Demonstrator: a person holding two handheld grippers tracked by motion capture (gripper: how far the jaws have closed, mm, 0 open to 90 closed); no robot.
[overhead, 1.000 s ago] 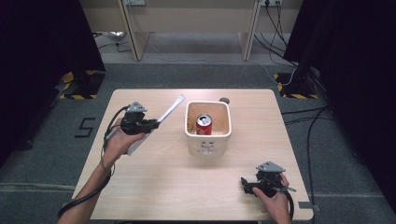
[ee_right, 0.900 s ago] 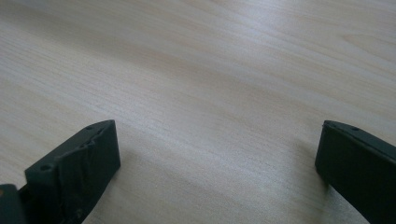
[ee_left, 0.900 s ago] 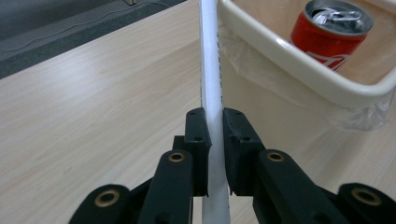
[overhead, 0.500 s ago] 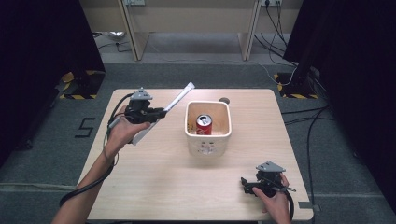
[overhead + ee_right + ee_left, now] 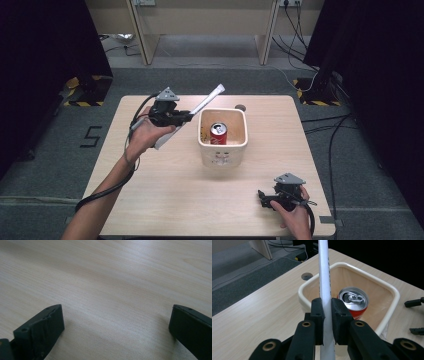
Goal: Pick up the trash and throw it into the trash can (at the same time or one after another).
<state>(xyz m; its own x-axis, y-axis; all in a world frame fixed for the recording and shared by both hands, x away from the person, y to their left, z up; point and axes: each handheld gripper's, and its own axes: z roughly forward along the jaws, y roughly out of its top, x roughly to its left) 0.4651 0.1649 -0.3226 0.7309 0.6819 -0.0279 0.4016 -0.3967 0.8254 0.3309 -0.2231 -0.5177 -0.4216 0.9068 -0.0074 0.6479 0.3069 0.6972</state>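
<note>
Lifting off the table, the left gripper, clamped on the long white paper-wrapped stick, neared the cream plastic bin.

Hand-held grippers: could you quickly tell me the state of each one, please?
Left hand-held gripper: closed on the white tube, beside the bin.
Right hand-held gripper: open, holding nothing, over the table.
</note>
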